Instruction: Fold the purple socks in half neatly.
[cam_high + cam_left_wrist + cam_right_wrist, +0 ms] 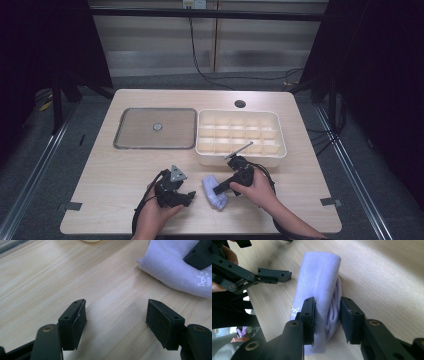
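A folded lavender cloth (212, 194) lies on the wooden table near the front edge, between the two hands. My right gripper (327, 320) is shut on the cloth (319, 277), its jaws pinching the folded layers near one end. In the high view the right gripper (218, 189) reaches onto the cloth from the right. My left gripper (116, 325) stands open just above bare table, nothing between its jaws, with the cloth (172, 267) ahead and to its right. In the high view the left gripper (189, 196) sits just left of the cloth.
A white compartment box (241, 156) stands behind the hands with a thin metal rod (239, 150) leaning on its front wall. A flat metal tray (135, 142) lies to its left. A round hole (240, 104) is in the table's back.
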Tool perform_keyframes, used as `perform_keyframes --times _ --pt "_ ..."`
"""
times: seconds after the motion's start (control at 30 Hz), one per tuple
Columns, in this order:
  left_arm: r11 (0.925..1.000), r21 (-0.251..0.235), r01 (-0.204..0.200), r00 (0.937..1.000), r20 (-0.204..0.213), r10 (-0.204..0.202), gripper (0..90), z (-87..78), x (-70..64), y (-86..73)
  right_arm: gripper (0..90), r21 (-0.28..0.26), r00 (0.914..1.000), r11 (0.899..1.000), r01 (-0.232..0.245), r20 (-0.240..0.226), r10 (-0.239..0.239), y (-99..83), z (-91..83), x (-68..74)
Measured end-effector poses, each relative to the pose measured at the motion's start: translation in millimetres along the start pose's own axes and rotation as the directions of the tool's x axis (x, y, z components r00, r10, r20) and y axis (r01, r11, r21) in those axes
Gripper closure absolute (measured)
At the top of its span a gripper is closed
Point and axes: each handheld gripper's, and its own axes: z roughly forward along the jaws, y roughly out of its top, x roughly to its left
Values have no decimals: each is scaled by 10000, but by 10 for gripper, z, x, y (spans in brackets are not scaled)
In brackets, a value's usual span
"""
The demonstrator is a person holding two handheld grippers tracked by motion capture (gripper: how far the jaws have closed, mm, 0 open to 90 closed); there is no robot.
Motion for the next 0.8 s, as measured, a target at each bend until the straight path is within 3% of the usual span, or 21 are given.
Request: perform_keyframes --times 0.37,0.6,0.8 --pt "9995 -315 -35 10000 22 36 284 11 9 -35 717 207 9991 9989 -429 -32 430 17 -3 -7" --pt "9986 -521 -33 10000 7 34 278 10 6 -64 724 147 9966 9973 -724 -387 730 17 -15 -34" --pt "9964 -851 40 10000 -3 -40 257 20 -12 -102 725 199 9985 9987 -472 -263 477 40 -76 2"
